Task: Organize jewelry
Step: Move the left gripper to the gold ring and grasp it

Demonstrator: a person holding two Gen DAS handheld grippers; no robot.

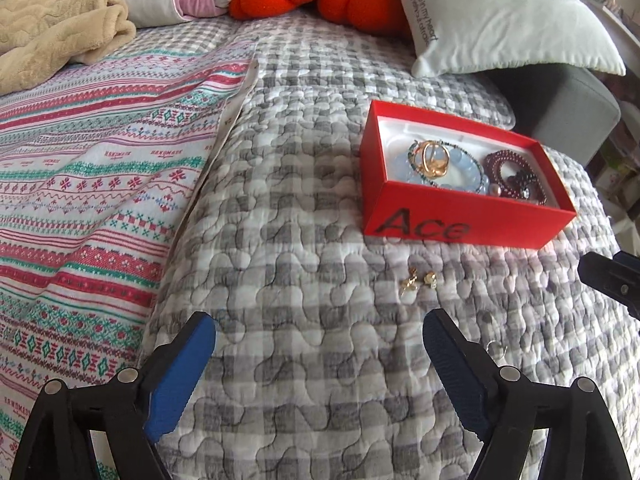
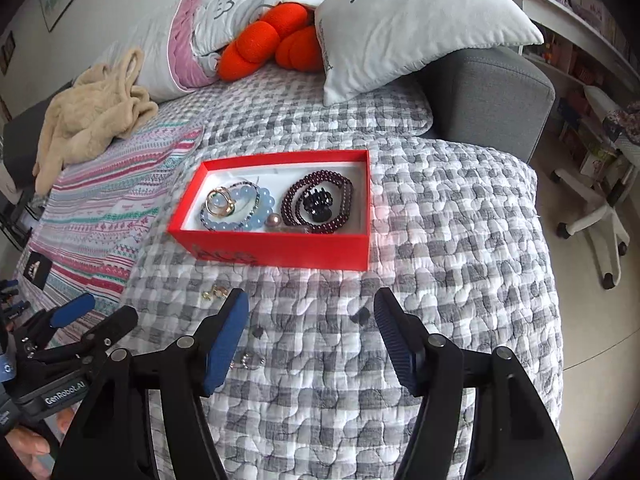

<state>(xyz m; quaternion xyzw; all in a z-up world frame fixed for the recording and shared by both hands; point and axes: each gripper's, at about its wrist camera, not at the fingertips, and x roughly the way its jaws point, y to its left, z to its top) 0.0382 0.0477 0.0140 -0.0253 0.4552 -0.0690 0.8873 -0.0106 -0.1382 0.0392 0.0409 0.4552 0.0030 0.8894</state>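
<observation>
Checked quilt [image 2: 440, 240]: red box [image 2: 280, 254] near far edge | earrings [image 1: 418, 280] beside it | we hold left tongs [image 1: 320, 364] and right tongs [image 2: 310, 332] wide apart, empty.

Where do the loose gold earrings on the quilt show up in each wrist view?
Left wrist: gold earrings lie centre-right on the quilt, just below the red box.
Right wrist: gold earrings lie lower-left, beside the inner fingertip.
Shared landmark: the red box, directly beyond them in both.
</observation>
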